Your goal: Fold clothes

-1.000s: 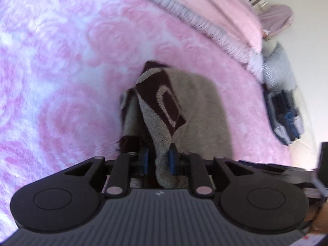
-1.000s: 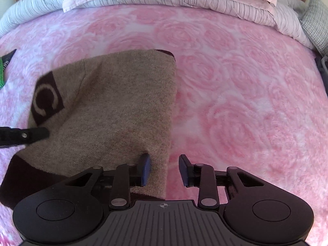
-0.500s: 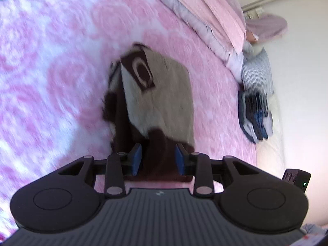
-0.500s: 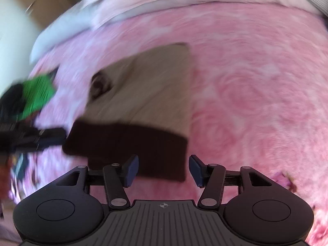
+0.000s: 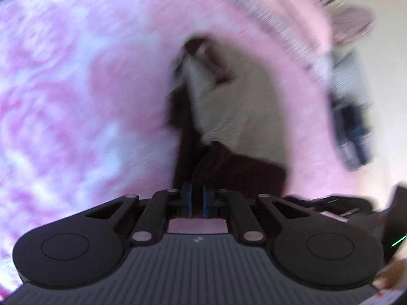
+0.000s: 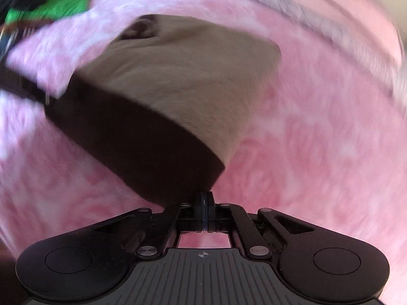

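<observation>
A bed point(image 6: 318, 132) covered by a pink rose-patterned blanket carries everything. A beige sweater with a dark brown hem point(image 6: 183, 81) lies flat on it. Beyond the sweater, a striped grey-and-pink duvet point(image 6: 292, 10) runs along the bed's far side. A green garment point(image 6: 51, 0) lies left of the sweater.

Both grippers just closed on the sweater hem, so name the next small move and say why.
Probably lift the dark hem together and carry it toward the far edge. The left gripper and right gripper each pinch a hem corner, and the beige sweater lies flat on the pink blanket.
</observation>
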`<move>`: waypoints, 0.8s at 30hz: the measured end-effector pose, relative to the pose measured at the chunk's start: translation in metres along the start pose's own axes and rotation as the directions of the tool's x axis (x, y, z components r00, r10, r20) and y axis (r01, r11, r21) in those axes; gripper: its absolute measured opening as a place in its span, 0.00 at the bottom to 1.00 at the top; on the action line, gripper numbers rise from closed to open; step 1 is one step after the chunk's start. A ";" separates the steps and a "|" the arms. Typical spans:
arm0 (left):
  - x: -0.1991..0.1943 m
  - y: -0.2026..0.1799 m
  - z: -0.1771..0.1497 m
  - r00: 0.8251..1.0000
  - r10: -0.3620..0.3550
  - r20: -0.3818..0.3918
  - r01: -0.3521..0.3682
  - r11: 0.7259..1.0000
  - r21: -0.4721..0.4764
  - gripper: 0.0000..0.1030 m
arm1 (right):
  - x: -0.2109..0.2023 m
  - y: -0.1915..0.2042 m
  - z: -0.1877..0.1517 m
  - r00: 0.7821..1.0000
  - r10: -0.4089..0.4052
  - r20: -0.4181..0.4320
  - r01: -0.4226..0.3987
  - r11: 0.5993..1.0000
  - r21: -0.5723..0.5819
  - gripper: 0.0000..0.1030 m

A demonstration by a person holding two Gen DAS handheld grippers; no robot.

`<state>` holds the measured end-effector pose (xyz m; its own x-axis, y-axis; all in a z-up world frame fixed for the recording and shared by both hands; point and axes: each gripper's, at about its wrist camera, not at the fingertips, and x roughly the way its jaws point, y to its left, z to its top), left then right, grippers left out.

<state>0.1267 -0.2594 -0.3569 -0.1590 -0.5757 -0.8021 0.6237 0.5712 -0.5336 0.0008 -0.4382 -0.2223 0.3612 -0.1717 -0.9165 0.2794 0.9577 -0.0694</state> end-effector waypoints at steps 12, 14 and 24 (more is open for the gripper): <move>-0.069 -0.043 0.004 0.987 0.032 0.159 -0.027 0.999 -0.030 0.26 | -0.031 -0.054 -0.005 0.992 0.122 0.045 -0.130 0.921 0.366 0.32; -0.073 -0.043 -0.005 0.989 -0.003 0.150 0.020 0.994 -0.111 0.34 | -0.033 -0.064 -0.016 0.989 0.147 0.026 -0.145 0.899 0.414 0.32; 0.007 -0.021 -0.079 0.957 -0.054 0.286 0.232 0.736 -0.637 0.60 | -0.042 -0.140 -0.055 0.992 0.122 -0.031 -0.093 0.874 0.477 0.32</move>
<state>0.0521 -0.2293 -0.3730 0.0330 -0.7489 -0.6619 -0.0652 0.6592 -0.7491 -0.1027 -0.5524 -0.1959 0.3648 -0.0464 -0.9299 0.6352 0.7426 0.2122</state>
